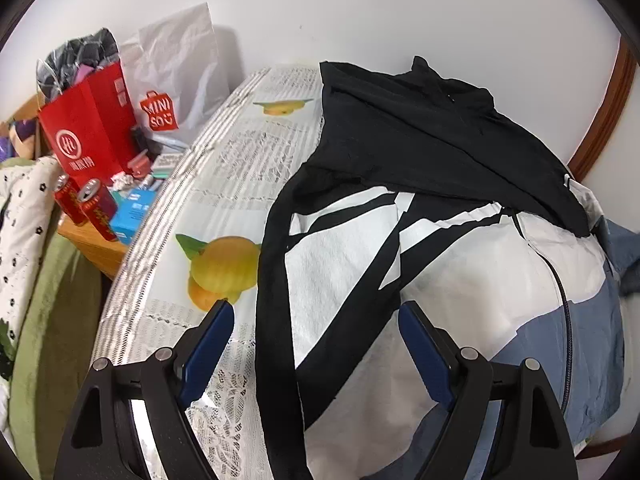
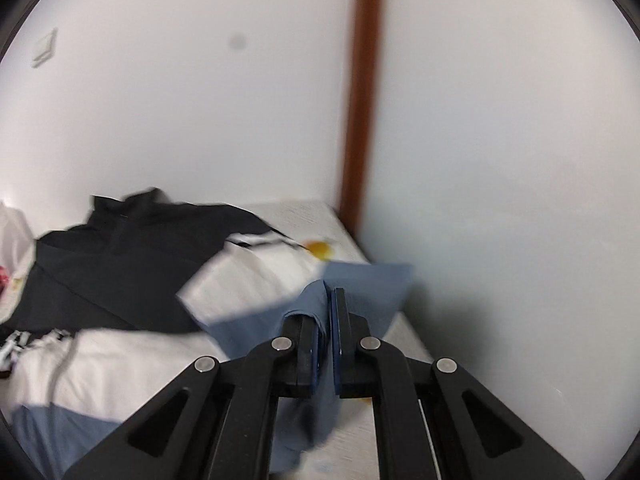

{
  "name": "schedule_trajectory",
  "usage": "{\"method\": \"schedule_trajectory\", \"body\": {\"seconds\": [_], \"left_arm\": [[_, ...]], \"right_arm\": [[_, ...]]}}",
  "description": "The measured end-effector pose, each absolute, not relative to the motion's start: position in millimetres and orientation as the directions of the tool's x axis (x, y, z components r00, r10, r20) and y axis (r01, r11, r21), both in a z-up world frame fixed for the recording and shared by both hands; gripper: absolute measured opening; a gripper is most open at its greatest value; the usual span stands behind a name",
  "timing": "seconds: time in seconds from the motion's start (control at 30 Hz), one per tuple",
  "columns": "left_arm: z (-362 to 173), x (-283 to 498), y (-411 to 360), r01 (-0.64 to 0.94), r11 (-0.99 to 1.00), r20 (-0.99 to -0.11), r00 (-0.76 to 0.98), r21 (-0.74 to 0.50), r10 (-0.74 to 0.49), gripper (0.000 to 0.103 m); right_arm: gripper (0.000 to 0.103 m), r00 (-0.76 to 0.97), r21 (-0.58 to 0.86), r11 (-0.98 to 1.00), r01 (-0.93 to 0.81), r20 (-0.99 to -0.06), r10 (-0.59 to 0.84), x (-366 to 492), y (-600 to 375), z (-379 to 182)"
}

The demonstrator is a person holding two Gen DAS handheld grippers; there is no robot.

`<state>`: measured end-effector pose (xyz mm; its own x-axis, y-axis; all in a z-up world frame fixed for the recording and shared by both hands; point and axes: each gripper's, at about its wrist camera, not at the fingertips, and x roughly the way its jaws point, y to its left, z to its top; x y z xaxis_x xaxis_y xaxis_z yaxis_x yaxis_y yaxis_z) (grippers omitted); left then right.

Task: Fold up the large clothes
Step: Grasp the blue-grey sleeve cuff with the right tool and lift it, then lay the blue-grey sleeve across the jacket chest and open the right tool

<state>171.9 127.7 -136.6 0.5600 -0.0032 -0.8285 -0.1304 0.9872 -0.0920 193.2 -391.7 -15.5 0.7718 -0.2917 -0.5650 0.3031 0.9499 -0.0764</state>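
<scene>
Blue-grey fabric at one edge of the jacket (image 2: 256, 280) was pinched between the closed pads of the right gripper (image 2: 329, 304), while the left gripper (image 1: 316, 312) hung wide open and empty over the garment's black strip on the table (image 1: 224, 168). A clean fold probably called for carrying that edge level across the white panel, the free gripper pinning the crease. Only the left view showed the lemon-print cloth and red bag (image 1: 92, 128); only the right showed the grasp.

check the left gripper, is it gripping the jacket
No, the left gripper is wide open above the jacket, pinching nothing.
</scene>
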Motion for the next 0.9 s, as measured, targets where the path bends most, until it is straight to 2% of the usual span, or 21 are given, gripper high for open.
{"method": "schedule_trajectory", "body": {"seconds": [0.43, 0.63, 0.77, 0.8, 0.87, 0.9], "left_arm": [[-145, 174, 154, -0.102, 0.986, -0.819, 0.572, -0.135, -0.053, 0.083], [-150, 175, 162, -0.110, 0.982, -0.826, 0.561, -0.150, -0.063, 0.083], [-153, 177, 164, -0.113, 0.980, -0.837, 0.541, -0.164, -0.078, 0.083], [-153, 176, 164, -0.110, 0.981, -0.838, 0.540, -0.160, -0.077, 0.083], [-152, 175, 161, -0.096, 0.984, -0.839, 0.539, -0.149, -0.074, 0.083], [-151, 176, 160, -0.089, 0.986, -0.840, 0.538, -0.142, -0.072, 0.083]], "right_arm": [[0.005, 0.842, -0.060, 0.994, -0.087, -0.538, 0.041, 292, -181, 1], [0.006, 0.774, -0.060, 0.971, -0.232, -0.616, 0.147, 326, -97, -36], [0.007, 0.720, -0.094, 0.963, -0.252, -0.683, 0.122, 338, -78, -79], [0.011, 0.707, -0.094, 0.965, -0.247, -0.698, 0.113, 341, -78, -86], [0.033, 0.675, -0.065, 0.971, -0.229, -0.730, 0.110, 345, -89, -99], [0.063, 0.666, -0.052, 0.975, -0.215, -0.738, 0.107, 345, -95, -101]]}}
